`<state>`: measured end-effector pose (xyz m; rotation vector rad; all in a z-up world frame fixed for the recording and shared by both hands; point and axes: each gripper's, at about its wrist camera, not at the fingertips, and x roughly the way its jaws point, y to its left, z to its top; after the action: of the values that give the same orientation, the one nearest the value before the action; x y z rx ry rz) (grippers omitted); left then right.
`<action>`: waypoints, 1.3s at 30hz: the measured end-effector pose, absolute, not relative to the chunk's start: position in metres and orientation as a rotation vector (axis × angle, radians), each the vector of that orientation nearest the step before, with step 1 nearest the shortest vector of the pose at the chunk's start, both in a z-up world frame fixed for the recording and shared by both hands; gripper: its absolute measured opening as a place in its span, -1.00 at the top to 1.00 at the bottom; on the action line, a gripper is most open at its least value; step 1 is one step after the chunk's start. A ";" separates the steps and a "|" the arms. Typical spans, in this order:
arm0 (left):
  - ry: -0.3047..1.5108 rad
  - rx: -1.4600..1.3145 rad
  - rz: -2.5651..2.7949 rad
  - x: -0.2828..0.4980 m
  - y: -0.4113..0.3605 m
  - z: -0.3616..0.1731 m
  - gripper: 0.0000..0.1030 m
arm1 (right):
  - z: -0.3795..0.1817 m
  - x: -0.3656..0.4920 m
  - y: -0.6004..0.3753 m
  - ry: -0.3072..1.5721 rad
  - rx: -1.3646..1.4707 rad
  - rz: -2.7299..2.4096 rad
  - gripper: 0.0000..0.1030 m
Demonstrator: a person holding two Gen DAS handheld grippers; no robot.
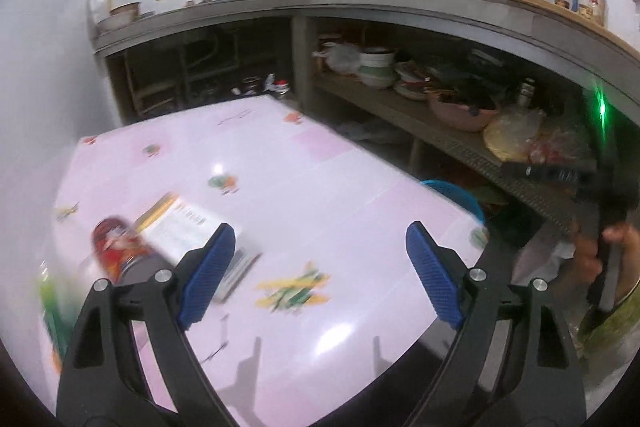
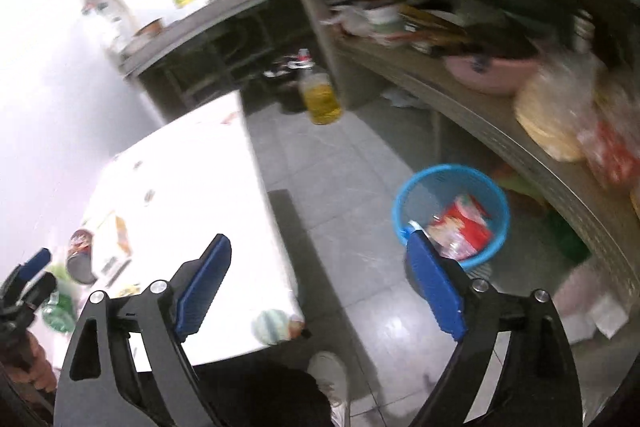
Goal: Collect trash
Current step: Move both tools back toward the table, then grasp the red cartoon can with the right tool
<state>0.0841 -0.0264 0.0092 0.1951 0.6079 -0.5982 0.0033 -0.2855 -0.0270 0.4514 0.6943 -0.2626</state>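
My left gripper (image 1: 320,239) hangs open over the pink table (image 1: 340,187) with nothing between its blue pads. Left of it lie a red printed canister (image 1: 114,247) on its side, a flat paper packet (image 1: 180,223) and a blurred green item (image 1: 52,303). My right gripper (image 2: 318,239) is open and empty, above the tiled floor between the table (image 2: 192,167) and a blue basket (image 2: 452,169). A red wrapper (image 2: 460,223) lies in the basket. The canister (image 2: 80,255) also shows at the right wrist view's far left.
A concrete counter with a cluttered lower shelf (image 1: 400,107) runs behind and to the right. A bottle of yellow oil (image 2: 320,95) stands on the floor. A white shoe (image 2: 328,375) is below the right gripper. A hand (image 1: 612,255) grips a black handle at right.
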 end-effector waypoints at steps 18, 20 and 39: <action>0.616 0.163 -0.541 0.052 0.053 -0.020 -0.62 | 0.003 0.161 -0.070 0.877 0.094 0.417 -0.70; 0.628 0.165 -0.545 0.051 0.055 -0.022 -0.62 | -0.006 0.179 -0.045 0.918 0.013 0.463 -0.70; 0.648 0.144 -0.546 0.047 0.074 -0.031 -0.62 | -0.056 0.217 -0.018 1.073 -0.104 0.407 -0.36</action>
<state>0.0467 0.0741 -0.0310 0.1442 0.6478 -0.5462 0.2167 -0.0175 -0.0562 -0.1040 1.0727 0.4066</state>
